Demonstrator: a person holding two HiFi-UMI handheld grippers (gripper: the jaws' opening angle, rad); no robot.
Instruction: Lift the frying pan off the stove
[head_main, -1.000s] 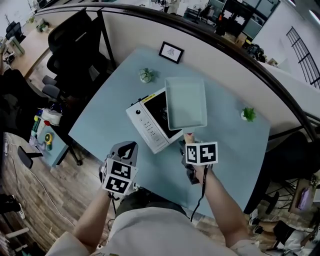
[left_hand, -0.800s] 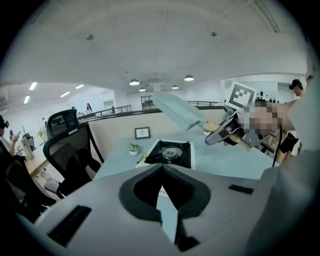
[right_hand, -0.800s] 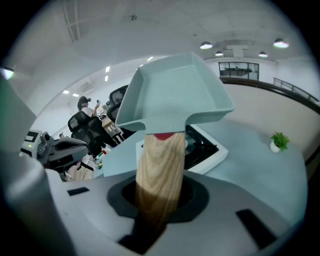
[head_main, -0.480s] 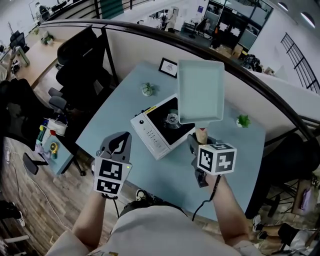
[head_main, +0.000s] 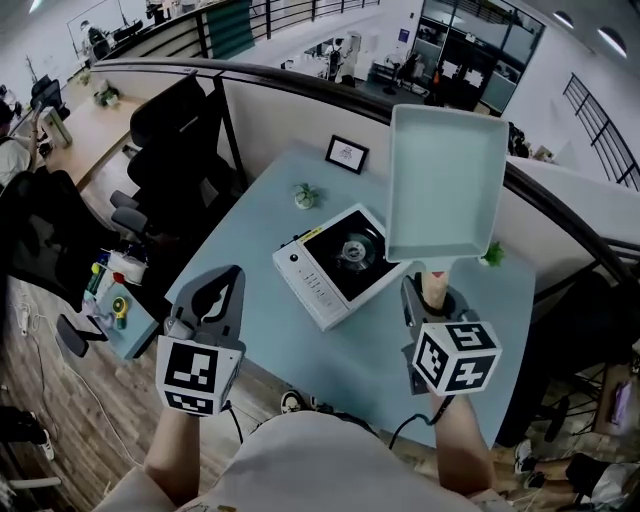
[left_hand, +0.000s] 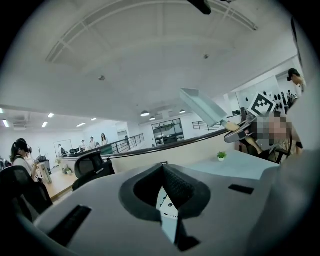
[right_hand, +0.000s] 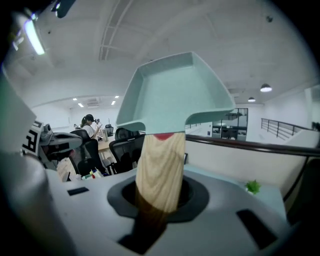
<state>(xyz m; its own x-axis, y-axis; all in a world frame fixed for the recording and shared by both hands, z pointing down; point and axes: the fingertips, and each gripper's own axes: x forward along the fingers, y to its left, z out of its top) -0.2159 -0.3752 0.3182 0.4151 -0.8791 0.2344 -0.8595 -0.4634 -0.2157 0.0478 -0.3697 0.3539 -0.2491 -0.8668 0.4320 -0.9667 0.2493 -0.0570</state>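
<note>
While right gripper (head_main: 432, 292) pinches its wooden handle (right_hand: 159, 170), pale-green rectangular frying pan (head_main: 445, 180), left gripper (head_main: 228, 282) fingers (left_hand: 180, 187) together.

The blue table (head_main: 262, 300) bears stove (head_main: 338, 266), picture frame (head_main: 346, 153), left plant (head_main: 305, 195) and right plant (head_main: 493, 256).

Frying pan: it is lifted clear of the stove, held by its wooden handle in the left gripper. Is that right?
No. The right gripper, not the left gripper, holds the frying pan by its wooden handle, as the right gripper view shows. The rest stands.
</note>
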